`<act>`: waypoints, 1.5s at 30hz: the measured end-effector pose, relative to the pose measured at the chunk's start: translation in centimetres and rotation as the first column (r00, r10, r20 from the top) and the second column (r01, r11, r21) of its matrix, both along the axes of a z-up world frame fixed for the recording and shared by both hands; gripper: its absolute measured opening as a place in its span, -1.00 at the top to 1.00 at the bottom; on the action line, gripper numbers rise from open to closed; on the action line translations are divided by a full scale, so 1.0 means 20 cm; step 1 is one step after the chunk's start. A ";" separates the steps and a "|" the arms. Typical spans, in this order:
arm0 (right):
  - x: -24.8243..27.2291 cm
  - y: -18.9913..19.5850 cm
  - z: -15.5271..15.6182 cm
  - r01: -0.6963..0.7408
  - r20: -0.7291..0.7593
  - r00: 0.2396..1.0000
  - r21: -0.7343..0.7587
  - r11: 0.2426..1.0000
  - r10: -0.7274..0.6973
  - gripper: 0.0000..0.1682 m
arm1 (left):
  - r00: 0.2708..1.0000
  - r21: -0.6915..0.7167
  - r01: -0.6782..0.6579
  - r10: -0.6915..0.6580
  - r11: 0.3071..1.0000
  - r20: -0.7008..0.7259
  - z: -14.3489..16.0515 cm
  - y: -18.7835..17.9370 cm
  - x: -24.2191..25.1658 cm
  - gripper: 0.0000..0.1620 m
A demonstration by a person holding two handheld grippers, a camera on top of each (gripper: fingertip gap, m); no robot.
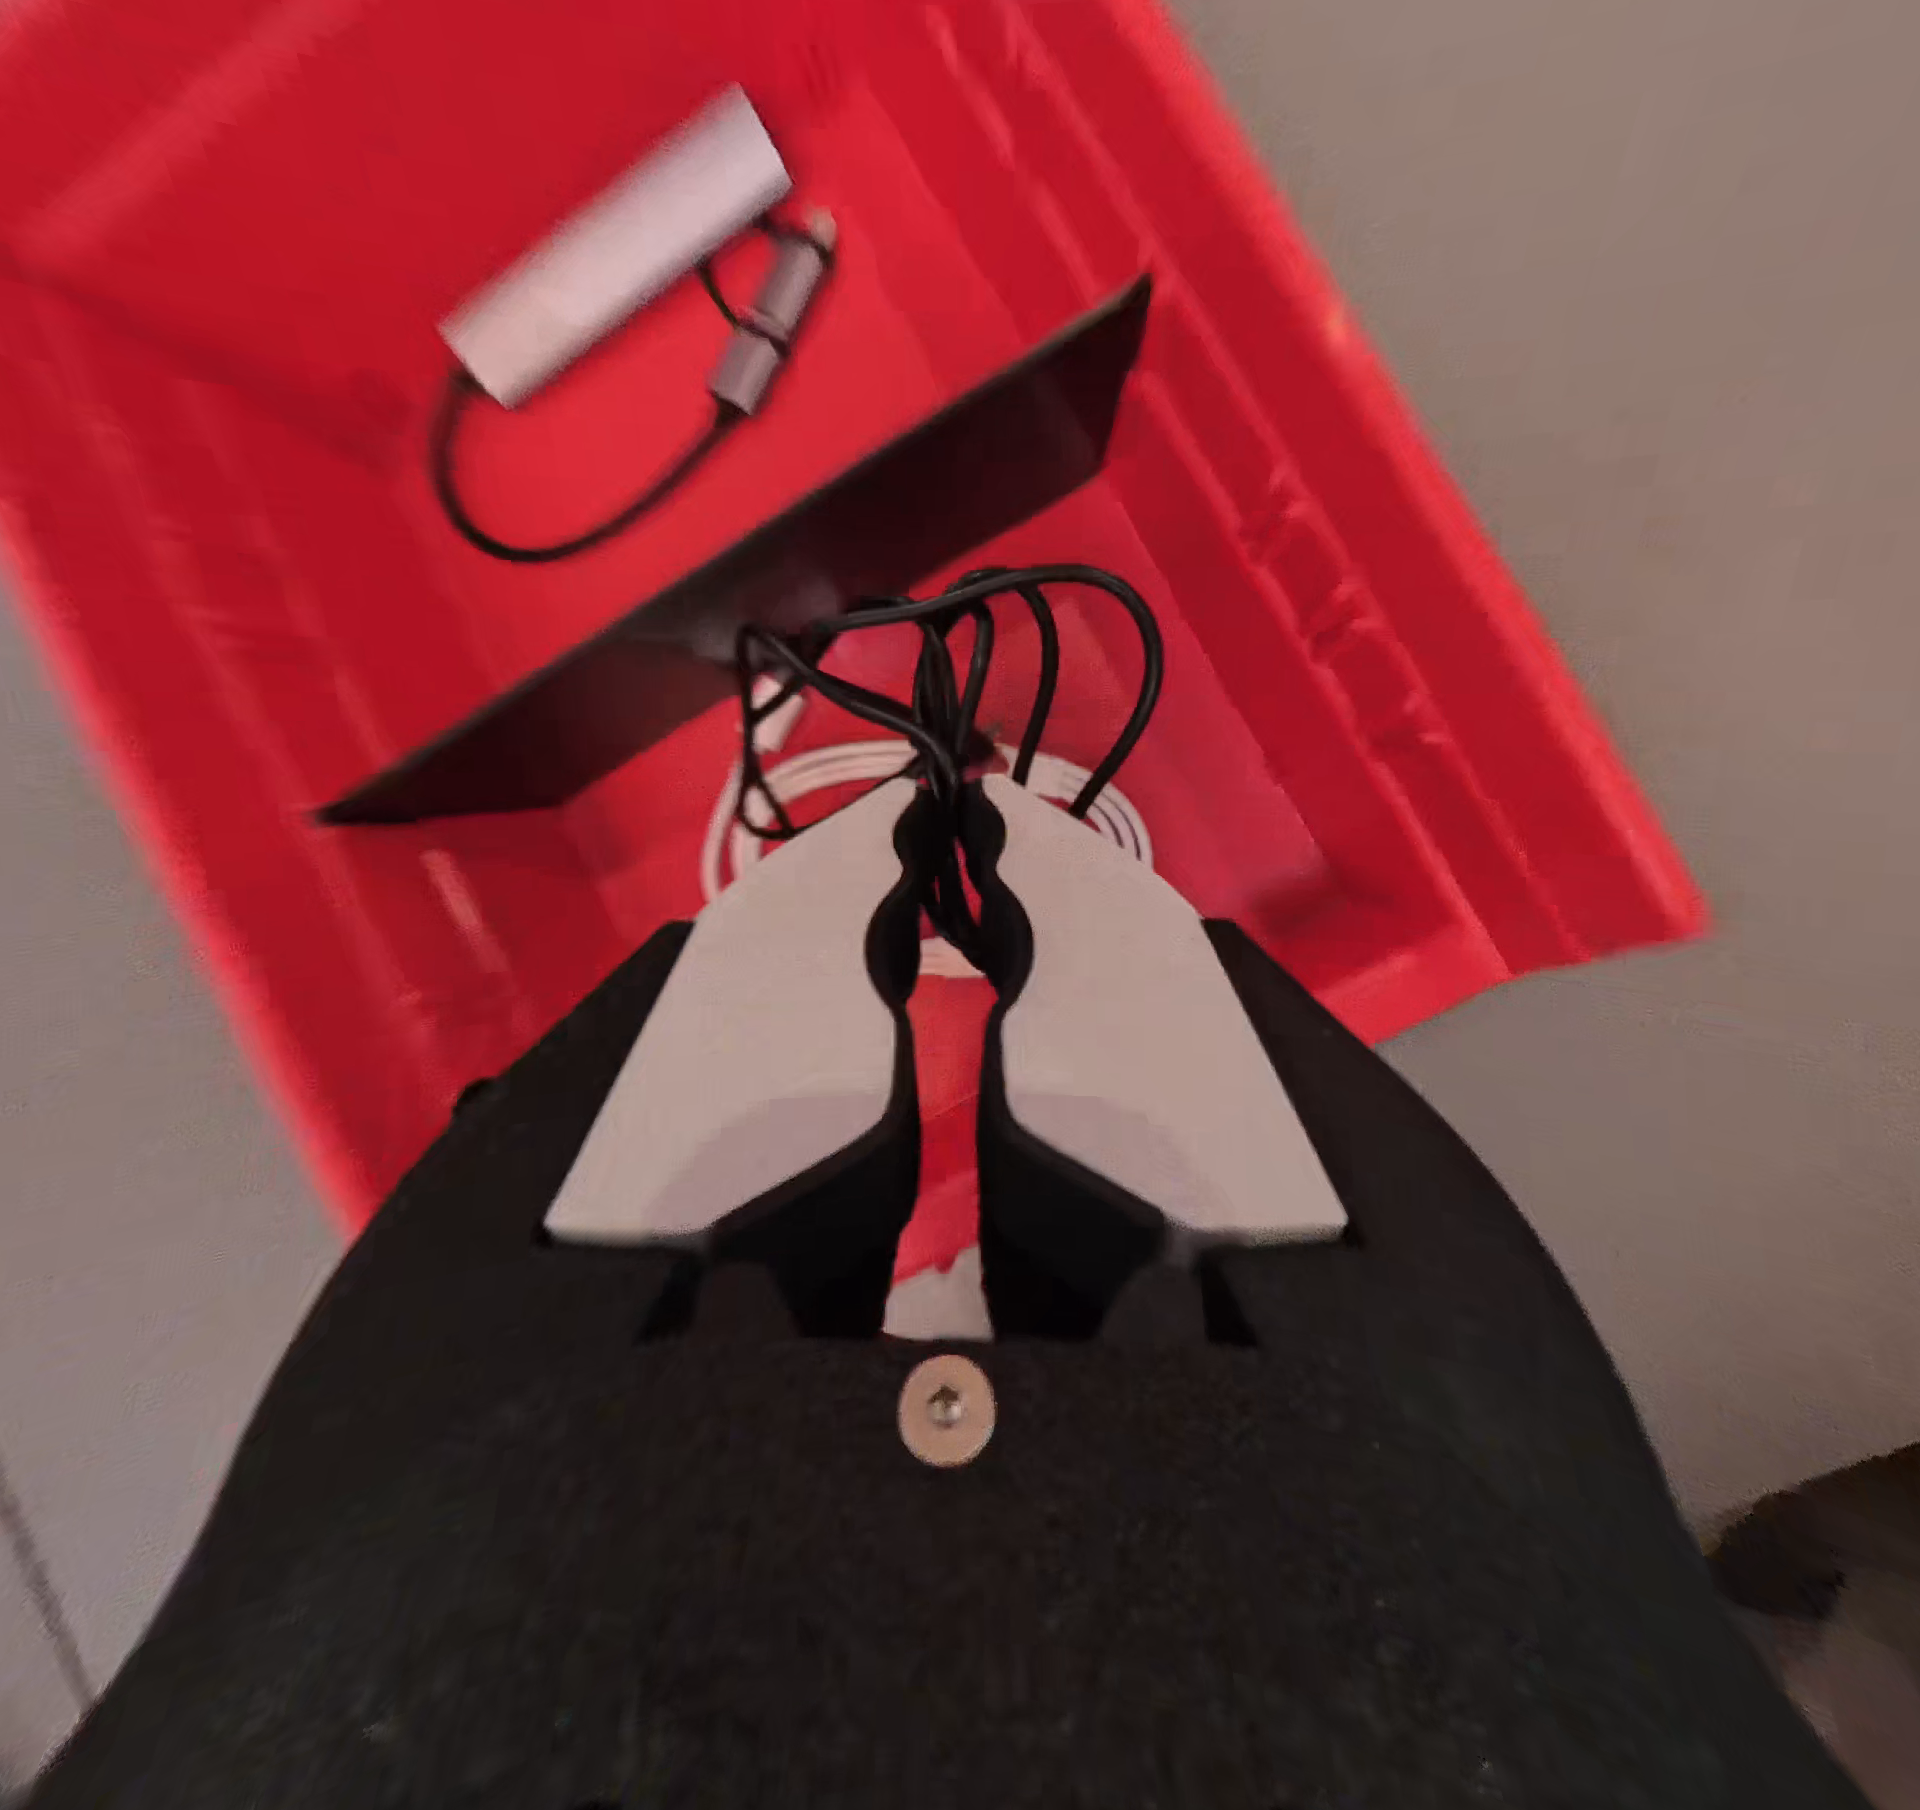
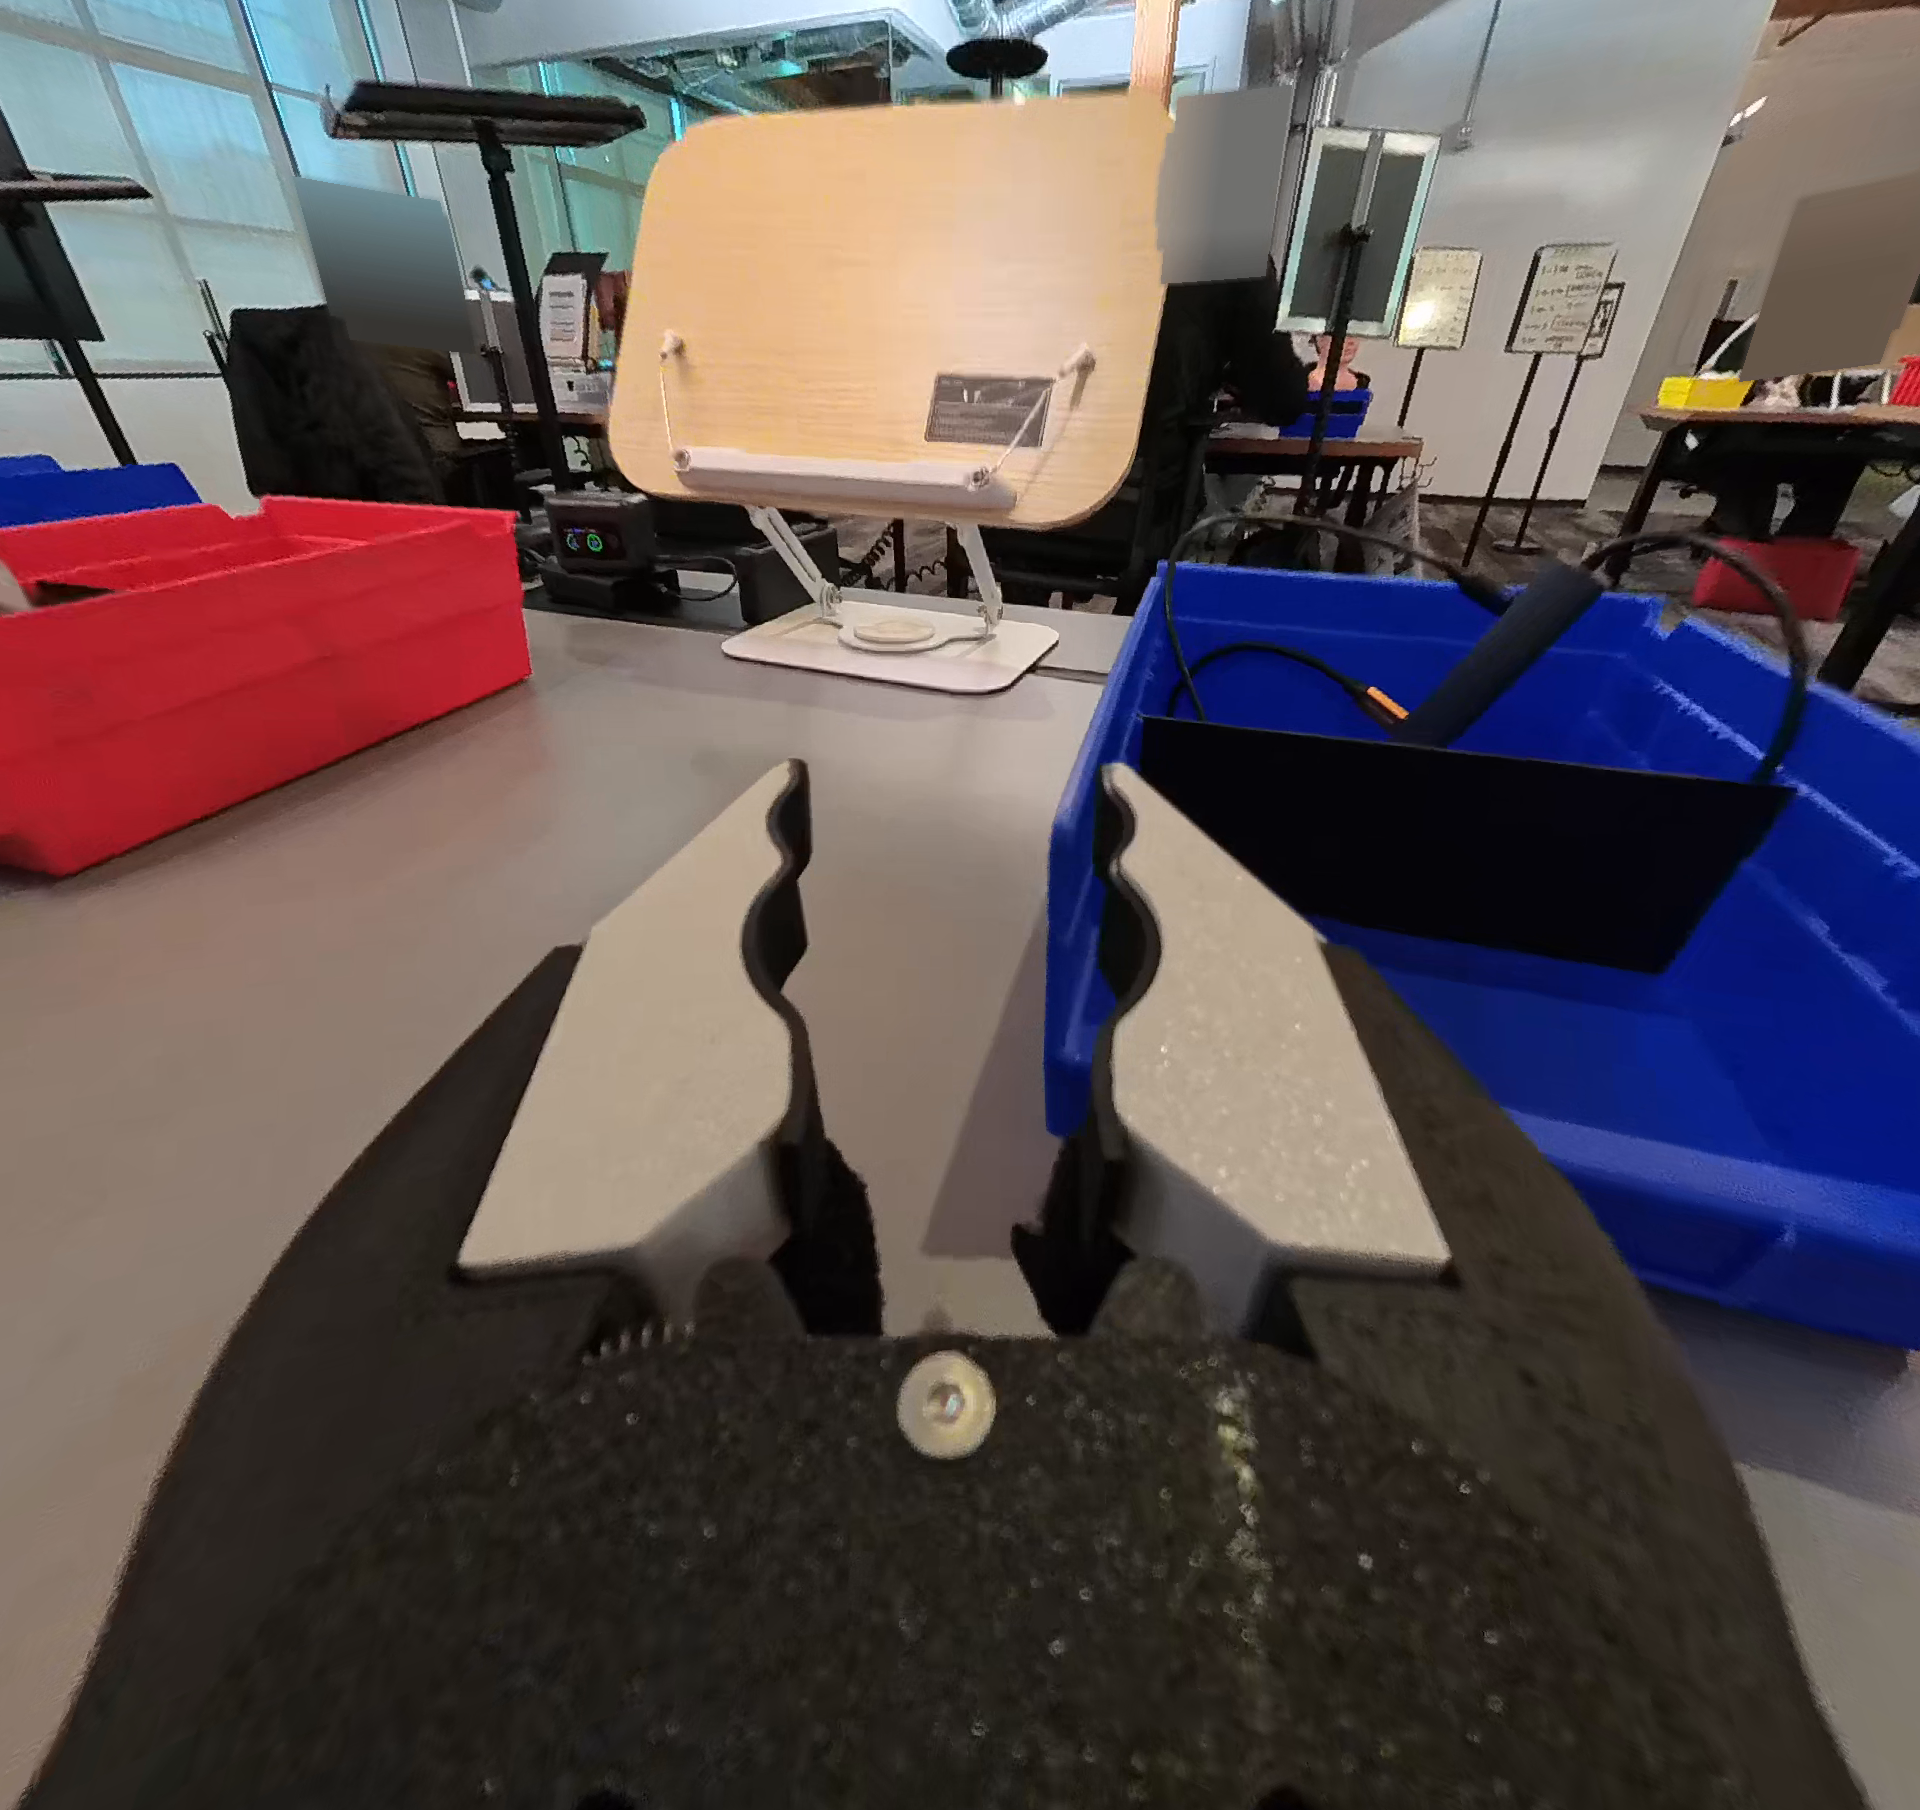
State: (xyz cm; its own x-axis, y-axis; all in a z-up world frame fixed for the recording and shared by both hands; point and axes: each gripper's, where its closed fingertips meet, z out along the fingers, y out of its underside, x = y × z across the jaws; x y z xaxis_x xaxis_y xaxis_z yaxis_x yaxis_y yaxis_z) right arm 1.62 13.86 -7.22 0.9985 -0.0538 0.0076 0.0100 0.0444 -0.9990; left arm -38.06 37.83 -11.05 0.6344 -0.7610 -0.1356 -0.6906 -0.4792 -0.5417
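My left gripper point(image 1: 951, 825) is shut on a bundle of black cable point(image 1: 997, 659), holding it above the near compartment of a red bin point(image 1: 1299, 513). A coiled white cable point(image 1: 758, 815) lies in that compartment under the fingers. A black divider point(image 1: 790, 555) splits the bin. Beyond it lie a silver box-shaped device point(image 1: 613, 248) and its thin black cord with grey connectors point(image 1: 764, 316). My right gripper point(image 2: 951, 794) is open and empty, low over the grey table point(image 2: 312, 981), just left of a blue bin point(image 2: 1558, 1085).
The blue bin holds a black divider point(image 2: 1444, 846), a dark blue device point(image 2: 1507, 648) and black cables. The red bin point(image 2: 239, 638) sits at the table's left. A wooden book stand point(image 2: 883, 306) stands at the back. Other desks and stands lie beyond.
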 end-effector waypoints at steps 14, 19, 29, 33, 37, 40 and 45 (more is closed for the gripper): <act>-0.30 0.02 -0.04 -0.275 -0.041 0.961 -0.110 0.955 0.272 0.50 | 0.717 0.093 0.668 -0.672 0.738 0.186 0.03 -1.01 0.98 0.94; -0.40 0.03 -0.26 -0.397 -0.187 0.917 -0.329 0.857 0.353 0.54 | 0.581 0.083 0.806 -0.811 0.586 0.076 -0.29 -1.28 1.14 0.93; -0.75 0.11 -0.40 -0.741 -0.532 0.671 -0.463 0.487 0.516 0.68 | 0.472 0.135 0.879 -0.874 0.457 -0.117 -0.36 -1.31 1.11 0.93; -0.75 0.18 -0.46 -0.668 -0.440 0.742 -0.551 0.500 0.506 0.98 | 0.485 0.136 0.872 -0.867 0.470 -0.113 -0.36 -1.31 1.11 0.93; -0.70 0.26 -0.33 -0.600 -0.417 0.789 -0.369 0.709 0.451 1.00 | 0.626 0.078 0.775 -0.779 0.627 0.040 -0.33 -1.22 1.12 0.93; -0.70 0.24 -0.30 -0.628 -0.505 0.741 -0.288 0.723 0.442 1.00 | 0.667 -0.078 0.727 -0.676 0.682 0.313 -0.29 -1.25 1.12 0.88; -0.68 0.21 -0.28 -0.651 -0.513 0.719 -0.260 0.713 0.470 1.00 | 0.704 -0.109 0.538 -0.375 0.836 0.603 -0.09 -1.02 1.14 0.59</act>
State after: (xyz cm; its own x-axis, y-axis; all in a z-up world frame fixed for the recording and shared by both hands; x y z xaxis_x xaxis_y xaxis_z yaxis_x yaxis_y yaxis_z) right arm -11.96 18.05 -12.88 0.7546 0.4344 -0.4918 -0.2647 -0.4842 -0.8339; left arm -15.34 17.47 -12.78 0.0998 -0.9281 0.3587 -0.4935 -0.3592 -0.7921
